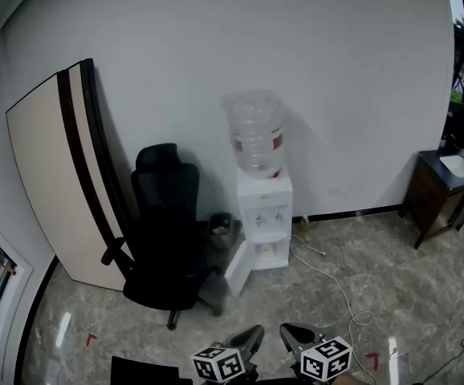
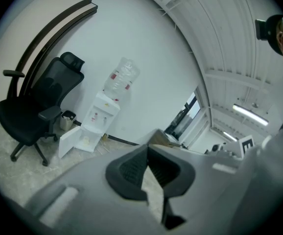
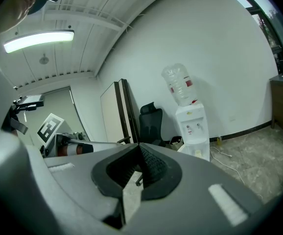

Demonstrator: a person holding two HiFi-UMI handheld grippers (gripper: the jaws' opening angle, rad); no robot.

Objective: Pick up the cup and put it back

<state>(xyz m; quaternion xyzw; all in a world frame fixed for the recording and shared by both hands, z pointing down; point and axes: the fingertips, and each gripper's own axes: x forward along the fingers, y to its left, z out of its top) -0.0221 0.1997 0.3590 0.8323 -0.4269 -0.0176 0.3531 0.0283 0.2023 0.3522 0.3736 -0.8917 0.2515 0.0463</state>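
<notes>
Down at the bottom edge of the head view my two grippers are mostly cut off. My left gripper (image 2: pixel 148 147) has its jaws closed tip to tip with nothing between them. My right gripper (image 3: pixel 139 147) is the same, closed and empty. Farther off, a waste bin (image 1: pixel 221 227) stands between the office chair (image 1: pixel 168 239) and the water dispenser (image 1: pixel 264 203), whose lower door (image 1: pixel 240 269) hangs open. I cannot pick out the cup. A pale shape (image 1: pixel 266 252) inside that compartment is too small to name.
</notes>
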